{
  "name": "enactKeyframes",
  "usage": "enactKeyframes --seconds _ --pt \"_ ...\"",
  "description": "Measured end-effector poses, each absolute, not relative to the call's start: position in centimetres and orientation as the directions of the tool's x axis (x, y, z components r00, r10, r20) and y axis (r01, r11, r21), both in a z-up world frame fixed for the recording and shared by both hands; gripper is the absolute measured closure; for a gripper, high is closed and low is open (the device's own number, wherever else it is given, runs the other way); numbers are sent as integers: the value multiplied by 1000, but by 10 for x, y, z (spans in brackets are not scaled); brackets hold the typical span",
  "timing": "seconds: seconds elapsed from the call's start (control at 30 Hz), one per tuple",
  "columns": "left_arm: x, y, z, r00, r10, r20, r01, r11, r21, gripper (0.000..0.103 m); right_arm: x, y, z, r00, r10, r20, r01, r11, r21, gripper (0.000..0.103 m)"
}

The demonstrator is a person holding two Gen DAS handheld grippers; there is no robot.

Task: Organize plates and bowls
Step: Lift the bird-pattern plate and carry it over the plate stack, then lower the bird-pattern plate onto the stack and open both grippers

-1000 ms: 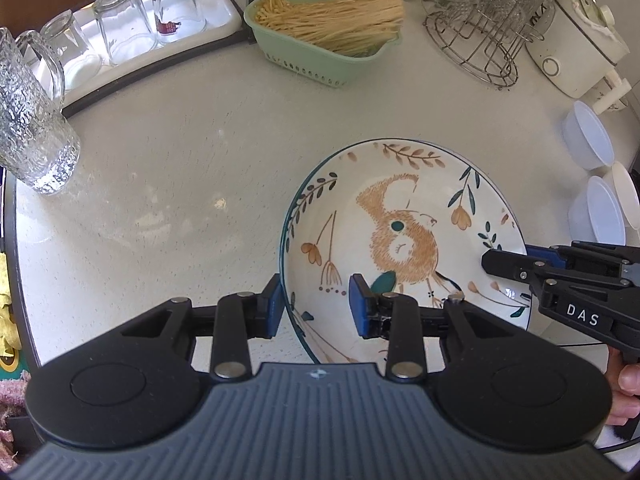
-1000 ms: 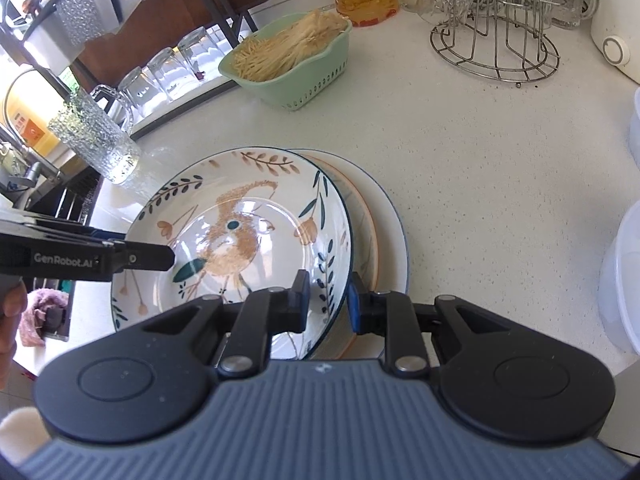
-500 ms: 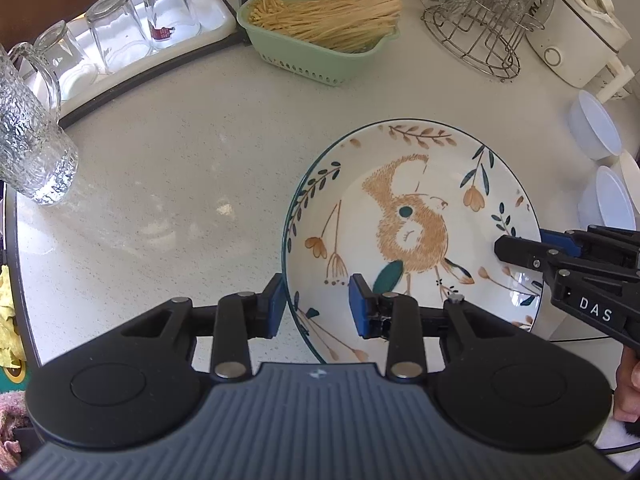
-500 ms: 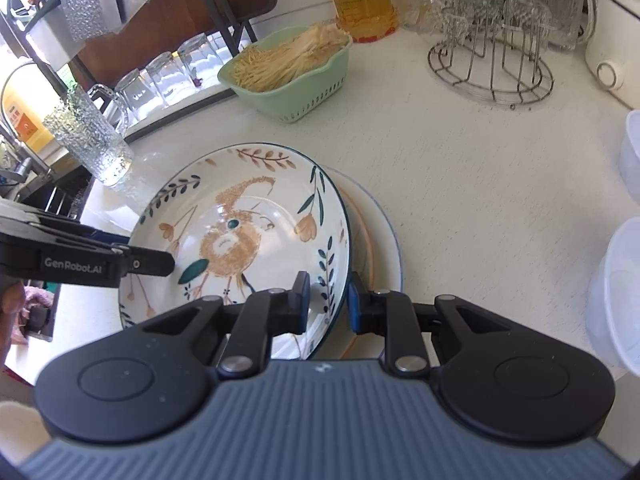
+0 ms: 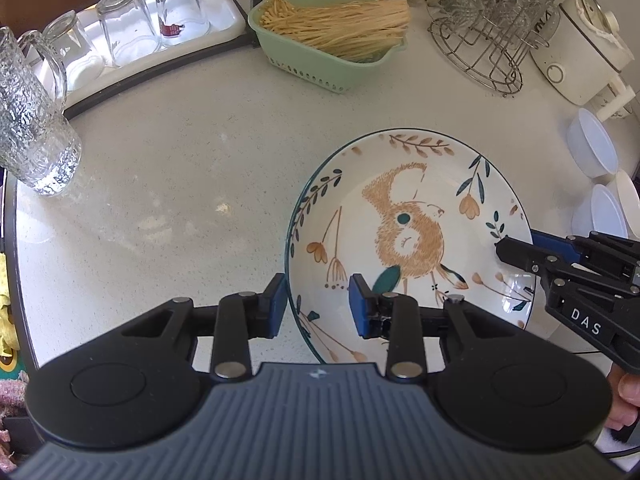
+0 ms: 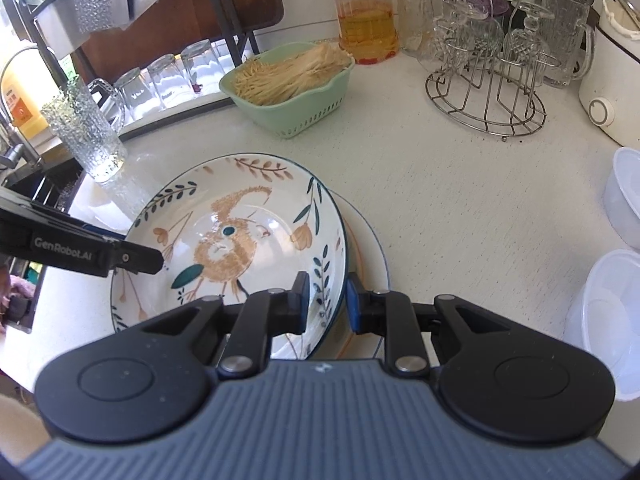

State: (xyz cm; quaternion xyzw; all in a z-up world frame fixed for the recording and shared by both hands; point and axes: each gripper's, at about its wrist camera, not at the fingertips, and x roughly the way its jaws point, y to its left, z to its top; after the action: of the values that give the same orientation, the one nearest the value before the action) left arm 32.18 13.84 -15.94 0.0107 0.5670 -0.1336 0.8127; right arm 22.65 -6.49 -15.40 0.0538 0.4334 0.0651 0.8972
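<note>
**Glazed plate carried by its rim from both sides**

The squirrel-pattern plate (image 6: 236,240) is deep, glazed ceramic: rigid, probably fairly heavy, slick to the pads and breakable if it slips or knocks against what lies under it. Its thin raised rim is the only real place to grip, and two opposite holds look the safe choice.

The right hand-held gripper (image 6: 327,300) has its pads clamped on the near right edge of the rim, one pad inside the dish, one outside. The left hand-held gripper (image 5: 318,306) straddles the opposite edge in the same way; its jaws stand a little wider and the inner pad seems to sit slightly off the rim, so I cannot tell how firmly it bites.

Just beyond the right gripper, under the held plate, lies a stack of plates (image 6: 370,252) on the tabletop (image 6: 440,184), the likely landing spot. Off to that gripper's right are white plastic bowls (image 6: 608,312); farther ahead stand a green basket (image 6: 296,92) and a wire glass rack (image 6: 486,92).
</note>
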Motion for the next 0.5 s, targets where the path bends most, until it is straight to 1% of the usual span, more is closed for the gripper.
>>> enactKeyframes --seconds 0.07,0.23,0.5 --pt "321 140 -159 321 -214 -923 220 964 -147 65 226 -65 -153 627 152 -764 -69 988 140 79" --pt "318 138 -156 340 -212 -916 208 967 -147 77 226 -61 -150 646 177 -743 -118 984 132 81" --pt "316 142 -145 387 -214 -897 168 973 -160 78 224 -63 -142 663 197 -722 -136 980 142 81"
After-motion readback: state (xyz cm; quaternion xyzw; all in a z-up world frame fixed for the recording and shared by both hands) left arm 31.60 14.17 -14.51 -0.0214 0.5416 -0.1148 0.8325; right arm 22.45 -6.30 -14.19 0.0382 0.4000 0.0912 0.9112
